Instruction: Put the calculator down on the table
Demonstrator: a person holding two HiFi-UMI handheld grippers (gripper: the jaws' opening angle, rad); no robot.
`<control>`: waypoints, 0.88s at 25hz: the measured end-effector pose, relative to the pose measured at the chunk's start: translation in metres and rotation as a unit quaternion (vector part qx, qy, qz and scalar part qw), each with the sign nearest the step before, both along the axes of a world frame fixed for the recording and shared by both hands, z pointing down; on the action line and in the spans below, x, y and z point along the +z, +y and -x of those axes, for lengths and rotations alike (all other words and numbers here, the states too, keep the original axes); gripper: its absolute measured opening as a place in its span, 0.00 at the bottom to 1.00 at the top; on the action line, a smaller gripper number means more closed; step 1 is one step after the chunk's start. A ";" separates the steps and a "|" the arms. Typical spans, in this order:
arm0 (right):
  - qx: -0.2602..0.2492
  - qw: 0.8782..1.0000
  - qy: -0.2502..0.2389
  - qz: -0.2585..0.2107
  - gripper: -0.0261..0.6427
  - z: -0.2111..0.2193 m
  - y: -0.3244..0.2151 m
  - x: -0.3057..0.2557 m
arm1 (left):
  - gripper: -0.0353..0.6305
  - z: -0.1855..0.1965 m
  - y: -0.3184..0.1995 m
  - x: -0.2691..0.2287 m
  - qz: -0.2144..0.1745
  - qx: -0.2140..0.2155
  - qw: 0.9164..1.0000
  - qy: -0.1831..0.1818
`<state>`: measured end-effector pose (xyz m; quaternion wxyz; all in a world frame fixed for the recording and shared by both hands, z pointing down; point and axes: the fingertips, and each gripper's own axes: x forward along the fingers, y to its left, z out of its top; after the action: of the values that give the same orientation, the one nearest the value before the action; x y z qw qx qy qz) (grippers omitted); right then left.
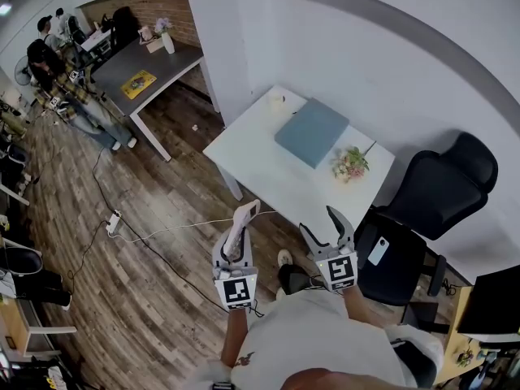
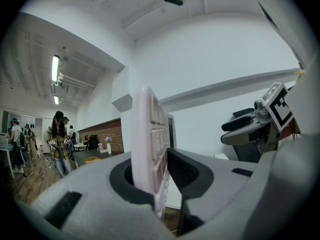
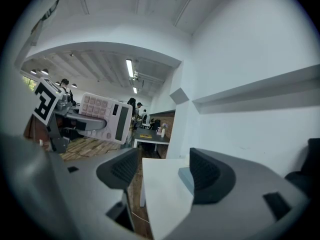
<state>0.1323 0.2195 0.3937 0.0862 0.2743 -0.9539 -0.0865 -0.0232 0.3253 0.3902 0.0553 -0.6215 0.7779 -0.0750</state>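
— Now, where is the calculator (image 2: 150, 144) to be found?
— It is held upright and edge-on by the left gripper (image 1: 236, 248), above the wooden floor (image 1: 154, 242) and short of the white bench (image 1: 260, 165). It has not yet been set down there.
— How are that gripper's fingers (image 2: 189, 170) seen?
— They are closed on the calculator's lower part. The keys are turned toward the right-hand finger, and the upper part stands clear above both.
— And the right gripper (image 1: 323, 226)?
— Its fingers (image 3: 119, 170) are spread wide and nothing is held between them. Only the near corner of the bench is seen through the gap, well beyond them.
— How are the two grippers placed?
— They are held side by side, apart, and both are pointed toward the bench. In the right gripper view the calculator's keys and display are shown facing that side.
— What is carried by the bench?
— A blue-grey folder (image 1: 312, 131) is laid flat toward its far side. A small bunch of flowers (image 1: 350, 163) is set just beside it, toward the black chair (image 1: 443, 185). A small pale object near the far corner cannot be made out.
— And further off?
— A dark desk (image 1: 142, 71) is seen, with people gathered near it, and a white cable (image 1: 187, 227) is trailed across the floor.
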 end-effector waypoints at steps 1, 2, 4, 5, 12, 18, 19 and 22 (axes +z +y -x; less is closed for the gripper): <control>0.000 1.000 -0.001 0.000 0.53 0.003 -0.006 0.000 | 0.18 0.003 -0.006 0.000 0.000 0.001 1.000 -0.002; 0.001 1.000 -0.002 0.001 0.53 0.006 -0.012 0.000 | 0.18 0.005 -0.011 -0.001 0.000 0.001 1.000 -0.004; 0.001 1.000 -0.003 0.004 0.53 0.013 -0.024 0.001 | 0.18 0.012 -0.024 -0.002 0.000 0.001 1.000 -0.006; -0.001 1.000 -0.004 0.002 0.52 0.016 -0.030 0.001 | 0.18 0.015 -0.030 -0.002 -0.001 0.001 1.000 -0.006; -0.010 1.000 -0.005 0.006 0.52 0.044 -0.066 0.003 | 0.18 0.039 -0.064 -0.002 0.005 -0.004 1.000 -0.008; -0.017 1.000 -0.010 0.009 0.50 0.060 -0.100 0.003 | 0.18 0.052 -0.097 -0.004 0.009 -0.009 1.000 -0.009; -0.018 1.000 -0.011 0.011 0.50 0.062 -0.105 0.003 | 0.18 0.053 -0.102 -0.005 0.010 -0.010 1.000 -0.010; -0.021 1.000 -0.013 0.016 0.50 0.071 -0.120 0.001 | 0.18 0.060 -0.116 -0.009 0.012 -0.013 1.000 -0.016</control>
<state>0.0618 0.0991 0.3944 0.0765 0.2536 -0.9618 -0.0692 -0.0830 0.2089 0.3816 0.0593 -0.6110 0.7837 -0.0948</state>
